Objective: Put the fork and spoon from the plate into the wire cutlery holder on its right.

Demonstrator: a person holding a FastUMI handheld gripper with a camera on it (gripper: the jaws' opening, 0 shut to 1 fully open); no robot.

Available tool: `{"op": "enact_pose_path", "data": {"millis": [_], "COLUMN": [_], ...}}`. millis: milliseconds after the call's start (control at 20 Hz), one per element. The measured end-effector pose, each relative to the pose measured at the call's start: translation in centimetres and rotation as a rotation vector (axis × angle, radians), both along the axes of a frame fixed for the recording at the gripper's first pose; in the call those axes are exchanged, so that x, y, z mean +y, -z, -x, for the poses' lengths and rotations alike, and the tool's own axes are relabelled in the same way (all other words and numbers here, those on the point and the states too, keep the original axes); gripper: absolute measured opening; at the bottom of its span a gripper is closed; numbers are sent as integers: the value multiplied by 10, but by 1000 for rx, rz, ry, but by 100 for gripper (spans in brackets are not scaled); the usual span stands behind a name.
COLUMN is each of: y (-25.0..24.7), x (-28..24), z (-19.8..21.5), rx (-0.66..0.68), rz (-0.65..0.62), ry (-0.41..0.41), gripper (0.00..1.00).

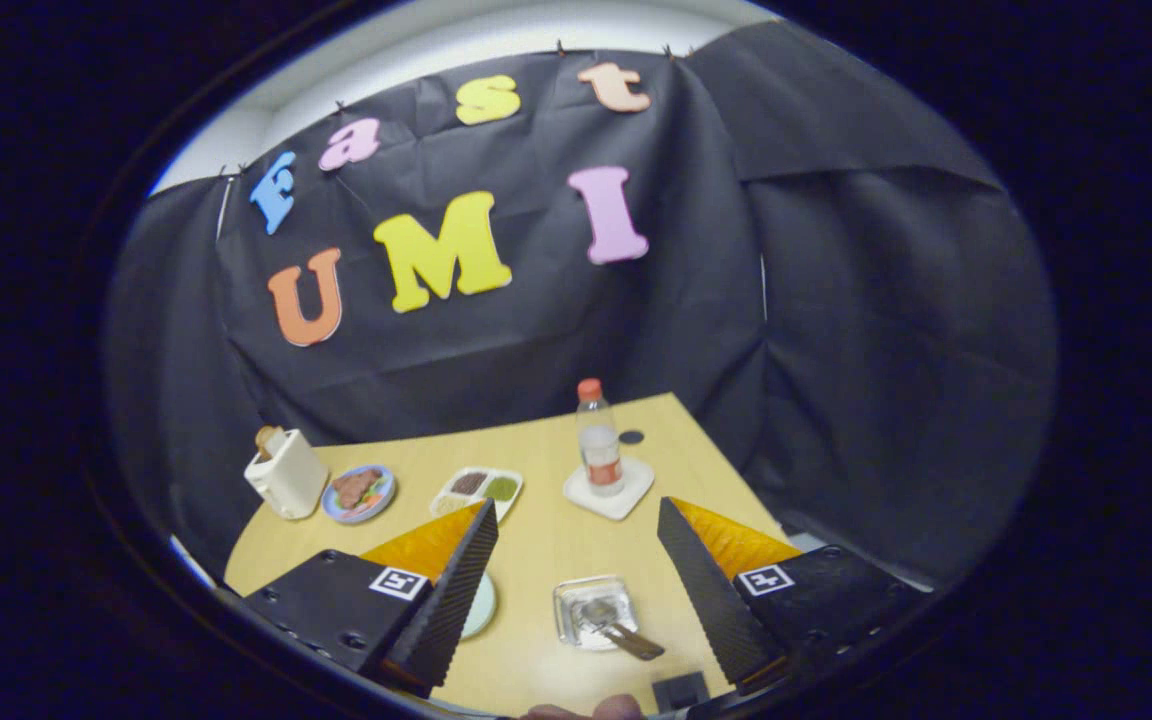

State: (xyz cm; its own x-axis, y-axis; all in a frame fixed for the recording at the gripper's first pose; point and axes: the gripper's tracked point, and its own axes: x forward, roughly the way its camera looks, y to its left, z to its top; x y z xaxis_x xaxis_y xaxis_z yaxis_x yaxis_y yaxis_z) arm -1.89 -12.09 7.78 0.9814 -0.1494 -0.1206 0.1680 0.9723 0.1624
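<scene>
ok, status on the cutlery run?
Fingers open, above the table, holding nothing. Cutlery seen in the wire holder, between the fingers. Plate edge beside one finger. Nothing in the way.

- Black cloth wall (496, 340) is hanging behind the table, creased, wrapping round the right side.
- Pale wall strip (416, 50) is showing above the cloth's top edge.
- Light wooden tabletop (536, 540) is catching soft glare at its near end.
</scene>
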Motion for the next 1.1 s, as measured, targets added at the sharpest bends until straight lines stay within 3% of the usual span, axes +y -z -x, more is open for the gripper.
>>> {"op": "enact_pose_path", "data": {"millis": [150, 450, 1100], "y": [-17, -23, -27], "x": [15, 37, 65], "z": [27, 50, 39], "rx": [-152, -263, -261], "rz": [67, 120, 127], "ry": [1, -9, -34], "gripper": [96, 96, 96]}}
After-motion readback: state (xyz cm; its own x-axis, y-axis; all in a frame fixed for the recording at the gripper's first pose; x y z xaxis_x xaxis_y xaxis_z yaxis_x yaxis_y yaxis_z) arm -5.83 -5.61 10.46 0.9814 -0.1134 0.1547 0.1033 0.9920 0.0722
